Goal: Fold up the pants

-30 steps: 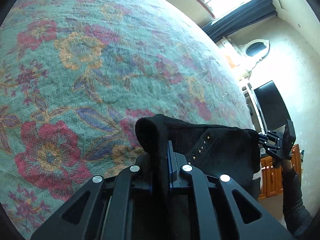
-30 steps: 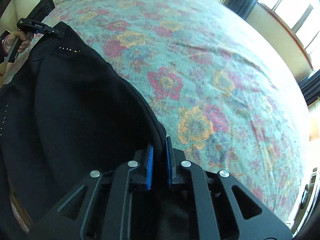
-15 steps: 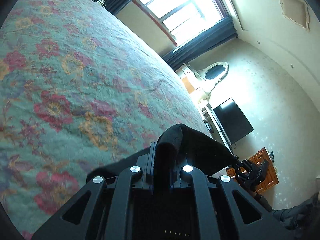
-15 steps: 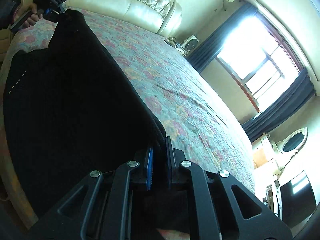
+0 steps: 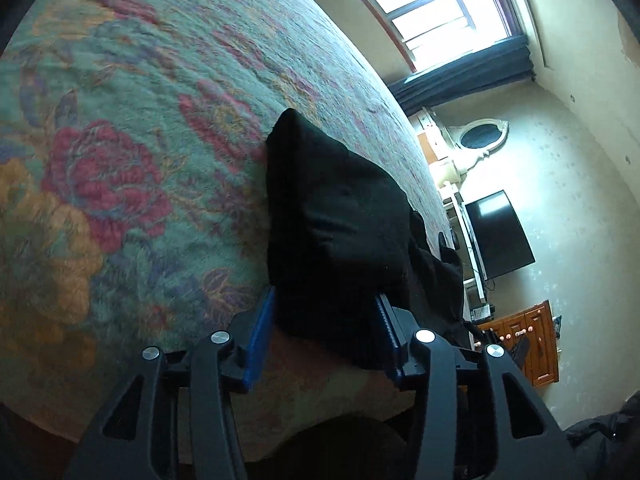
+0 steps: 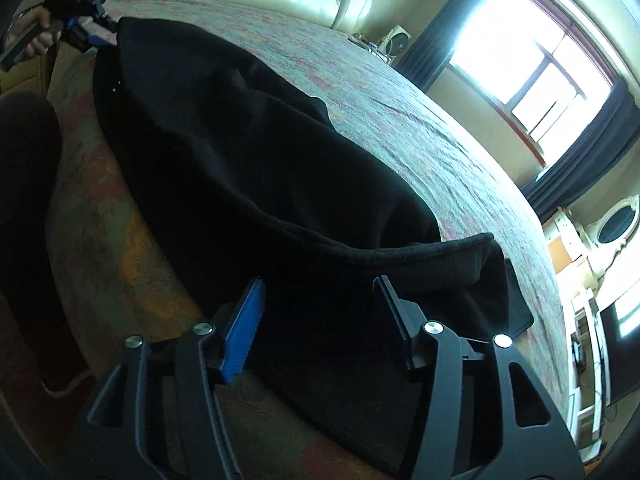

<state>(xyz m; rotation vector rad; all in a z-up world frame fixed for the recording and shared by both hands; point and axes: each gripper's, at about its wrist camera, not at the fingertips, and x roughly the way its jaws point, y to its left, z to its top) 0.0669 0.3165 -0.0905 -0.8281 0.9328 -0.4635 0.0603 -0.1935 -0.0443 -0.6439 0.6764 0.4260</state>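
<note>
Pants point(image 6: 248, 168) being laid across near edge of floral bed point(image 5: 120, 140); black, soft, limp, thick knit, judged sagging wherever unsupported. Left claw point(image 5: 324, 334) and right claw point(image 6: 320, 320) both spread wide, released, fabric lying loose between pads. Hemmed edge point(image 6: 400, 246) judged best place for hold. Far bed surface being left open for folding.

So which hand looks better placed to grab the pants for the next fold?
Probably the right gripper: its open fingers straddle a hemmed edge of the black pants. The left gripper, also open, faces only a bunched corner.
</note>
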